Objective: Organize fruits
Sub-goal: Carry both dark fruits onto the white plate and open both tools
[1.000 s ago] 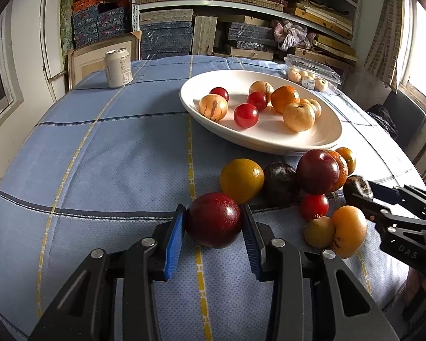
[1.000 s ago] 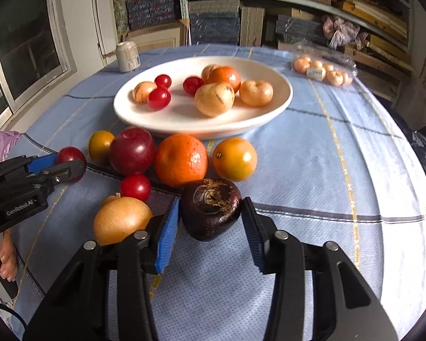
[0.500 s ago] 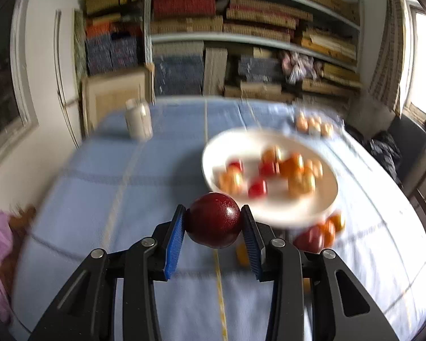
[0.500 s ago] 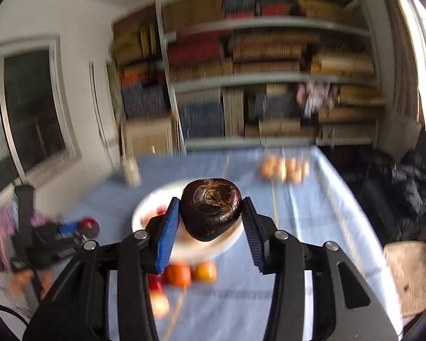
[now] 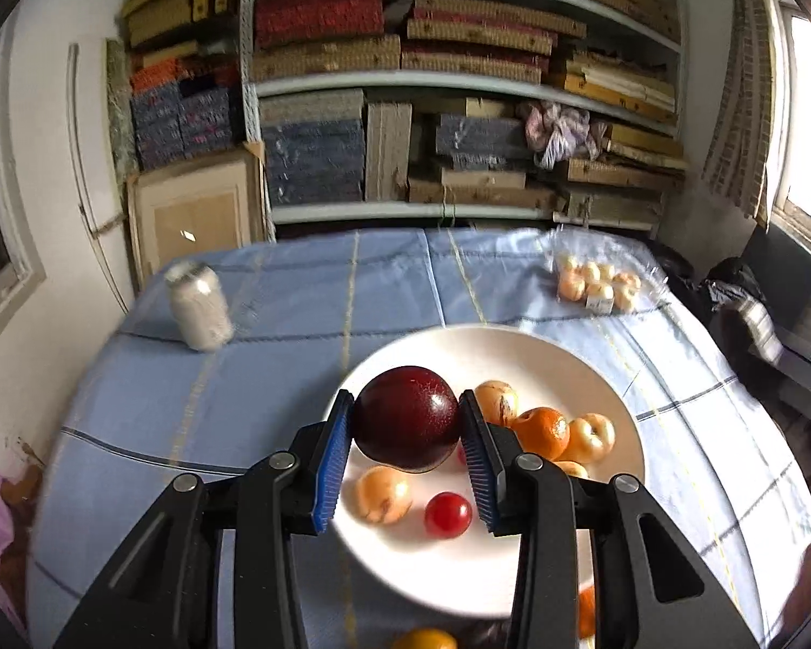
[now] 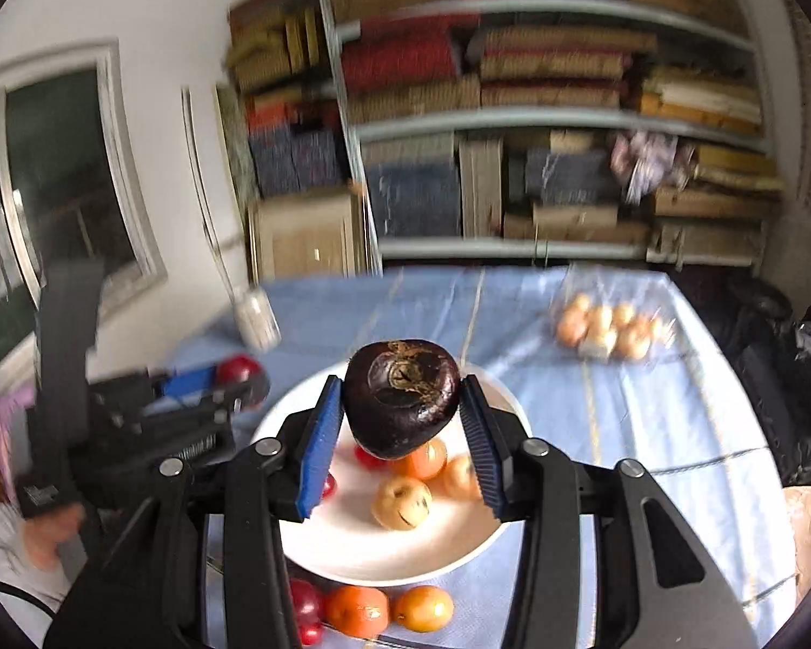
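The left gripper (image 5: 405,427) pinched a dark red plum (image 5: 405,417) between its blue pads, up in the air over the white plate (image 5: 595,373). The right gripper (image 6: 401,414) squeezed a blackish-purple fruit (image 6: 401,397) above that same plate, too. On the plate lay a cherry tomato (image 5: 447,514) and an orange (image 5: 542,431); beyond the plate stood a pale can (image 5: 199,305) on the blue tablecloth (image 5: 297,297)
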A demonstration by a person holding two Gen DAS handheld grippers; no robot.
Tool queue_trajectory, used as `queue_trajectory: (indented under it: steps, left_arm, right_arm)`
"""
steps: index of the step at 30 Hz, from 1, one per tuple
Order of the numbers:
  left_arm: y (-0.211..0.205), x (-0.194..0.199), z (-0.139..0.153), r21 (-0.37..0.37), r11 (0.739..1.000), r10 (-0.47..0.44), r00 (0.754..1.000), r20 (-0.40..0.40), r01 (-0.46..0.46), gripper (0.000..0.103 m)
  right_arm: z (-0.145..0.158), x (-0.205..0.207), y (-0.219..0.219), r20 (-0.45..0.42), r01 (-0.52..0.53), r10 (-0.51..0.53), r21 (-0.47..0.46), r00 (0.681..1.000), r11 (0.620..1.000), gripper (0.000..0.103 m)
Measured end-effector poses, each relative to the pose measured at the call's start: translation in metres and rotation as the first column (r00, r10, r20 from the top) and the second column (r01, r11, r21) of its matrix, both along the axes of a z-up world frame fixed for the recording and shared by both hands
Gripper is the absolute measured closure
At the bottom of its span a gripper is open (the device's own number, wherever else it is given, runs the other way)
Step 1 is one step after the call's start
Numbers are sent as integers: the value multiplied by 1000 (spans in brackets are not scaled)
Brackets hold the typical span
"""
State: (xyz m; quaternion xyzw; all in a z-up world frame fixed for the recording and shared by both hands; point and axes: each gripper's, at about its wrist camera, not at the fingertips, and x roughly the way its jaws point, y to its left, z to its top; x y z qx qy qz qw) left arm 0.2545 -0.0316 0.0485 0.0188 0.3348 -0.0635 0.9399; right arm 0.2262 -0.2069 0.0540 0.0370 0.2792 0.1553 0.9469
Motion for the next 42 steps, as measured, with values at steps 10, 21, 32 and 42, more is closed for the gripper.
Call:
queue_trajectory:
  steps: [10,21,32,42]
  left_arm:
    - [-4,64,-51,-21,1000,18,996,-92,-20,63]
    - [0,85,-68,0,999,38,990,-133,-39,63]
    - [-5,86,-71,12,999,31,991,-131,-30,62]
    - [-9,81,-66,35,999,32,995,-94,-29,41]
  right_arm:
    - [-60,93,6,-147,31,-38,-49,988,998,60]
    - [-90,121,13,-188,11,-22,-60,982,998,60]
    - [-94,121,13,-205,1,-12,-52,979,999,59]
    - [-86,117,10,-190,1,-6,-28,982,1000,58]
